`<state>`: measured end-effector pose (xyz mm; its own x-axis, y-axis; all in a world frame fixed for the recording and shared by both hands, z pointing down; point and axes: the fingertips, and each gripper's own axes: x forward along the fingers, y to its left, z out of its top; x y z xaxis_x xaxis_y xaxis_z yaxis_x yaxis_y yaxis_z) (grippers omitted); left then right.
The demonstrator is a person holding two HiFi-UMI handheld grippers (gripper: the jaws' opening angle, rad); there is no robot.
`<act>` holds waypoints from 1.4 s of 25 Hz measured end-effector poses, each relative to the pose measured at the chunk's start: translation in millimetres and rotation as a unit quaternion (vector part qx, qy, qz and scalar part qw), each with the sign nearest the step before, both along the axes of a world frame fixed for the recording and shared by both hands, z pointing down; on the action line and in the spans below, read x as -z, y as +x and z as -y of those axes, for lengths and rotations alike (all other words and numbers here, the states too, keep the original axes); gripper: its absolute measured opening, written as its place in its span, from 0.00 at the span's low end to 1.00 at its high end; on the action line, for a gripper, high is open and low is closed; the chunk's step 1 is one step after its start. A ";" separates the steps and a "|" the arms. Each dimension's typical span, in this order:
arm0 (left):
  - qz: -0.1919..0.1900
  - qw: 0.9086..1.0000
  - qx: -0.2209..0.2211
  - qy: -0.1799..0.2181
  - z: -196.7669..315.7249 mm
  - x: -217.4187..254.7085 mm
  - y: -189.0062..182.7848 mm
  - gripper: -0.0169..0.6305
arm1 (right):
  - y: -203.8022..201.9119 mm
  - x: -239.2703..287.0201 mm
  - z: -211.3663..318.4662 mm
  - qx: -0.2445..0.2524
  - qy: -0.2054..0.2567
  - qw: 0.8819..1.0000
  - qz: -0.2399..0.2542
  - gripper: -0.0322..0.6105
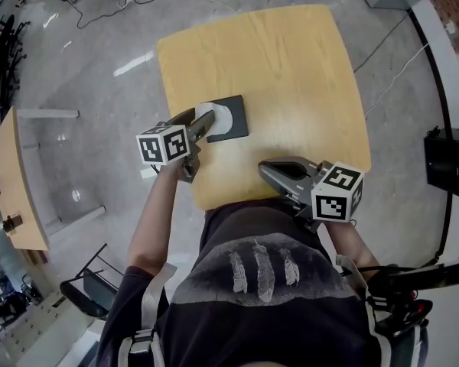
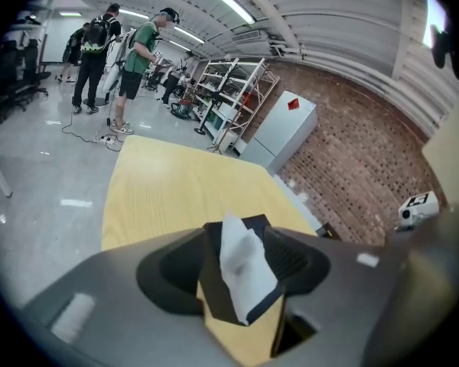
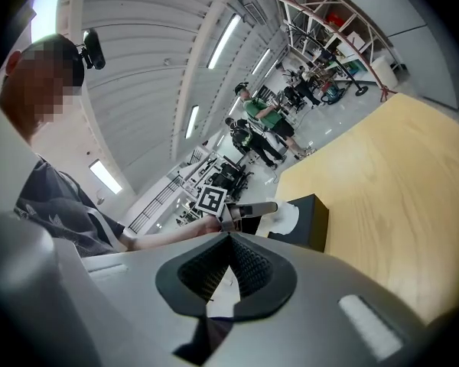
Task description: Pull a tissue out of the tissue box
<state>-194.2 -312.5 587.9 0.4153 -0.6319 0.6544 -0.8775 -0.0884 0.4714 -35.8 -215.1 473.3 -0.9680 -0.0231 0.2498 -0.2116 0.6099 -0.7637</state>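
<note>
The left gripper (image 1: pixel 205 122) tilts down over the tissue box (image 1: pixel 236 113) at the desk's (image 1: pixel 291 75) left edge, jaws wide apart either side of the upright tissue (image 2: pixel 241 262) without pinching it. The right gripper (image 1: pixel 265 166) lies nearly level at the near edge, jaws closed and empty.

Table (image 1: pixel 291 75): pale yellow, fine wood grain. Tissue box (image 1: pixel 236 121): black. Tissue (image 1: pixel 214 115): white. Left gripper (image 1: pixel 204 125) and right gripper (image 1: pixel 266 167): grey, with black-and-white square markers. Floor (image 1: pixel 84 75): glossy grey. Brick wall (image 2: pixel 352 151), at 3 o'clock in the left gripper view: red-brown.
</note>
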 end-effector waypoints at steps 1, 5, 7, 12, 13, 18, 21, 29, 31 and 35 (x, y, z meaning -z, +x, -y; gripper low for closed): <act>0.001 1.000 -0.001 -0.003 -0.6 -2.3 0.4 0.39 | 0.4 -0.5 -0.3 -0.002 -0.001 1.000 0.001 0.05; -0.007 1.000 0.006 -0.006 -2.2 -5.7 0.9 0.31 | 3.1 -2.4 -1.8 -0.005 -0.002 1.000 0.002 0.05; -0.009 1.000 0.009 -0.007 -3.1 -6.5 0.0 0.27 | 3.8 -2.9 -2.1 -0.004 -0.001 1.000 0.001 0.05; -0.002 1.000 0.012 -0.004 -2.8 -4.5 -4.1 0.17 | 3.1 -3.2 -1.7 -0.006 -0.002 1.000 0.001 0.05; -0.002 1.000 0.014 -0.003 -2.5 -2.8 -4.8 0.15 | 2.5 -3.0 -1.6 -0.005 -0.002 1.000 0.001 0.05; 0.001 1.000 0.016 0.003 -1.6 2.7 -10.5 0.04 | -1.8 -1.5 0.3 -0.002 -0.001 1.000 -0.001 0.05; -0.002 1.000 0.018 0.002 -4.0 2.0 -10.1 0.04 | -0.6 -2.1 -1.0 -0.002 -0.002 1.000 0.002 0.05; -0.024 0.999 0.027 -0.005 -5.0 2.9 -10.3 0.03 | 1.0 -1.6 0.9 -0.010 -0.009 1.000 0.005 0.05; -0.023 0.999 0.031 -0.011 -5.2 2.5 -15.0 0.03 | -2.0 -1.0 2.5 -0.009 -0.008 1.000 0.004 0.05; -0.015 0.999 0.045 -0.004 -9.7 5.7 -38.3 0.03 | -20.8 -3.1 1.2 0.004 -0.008 1.000 0.009 0.05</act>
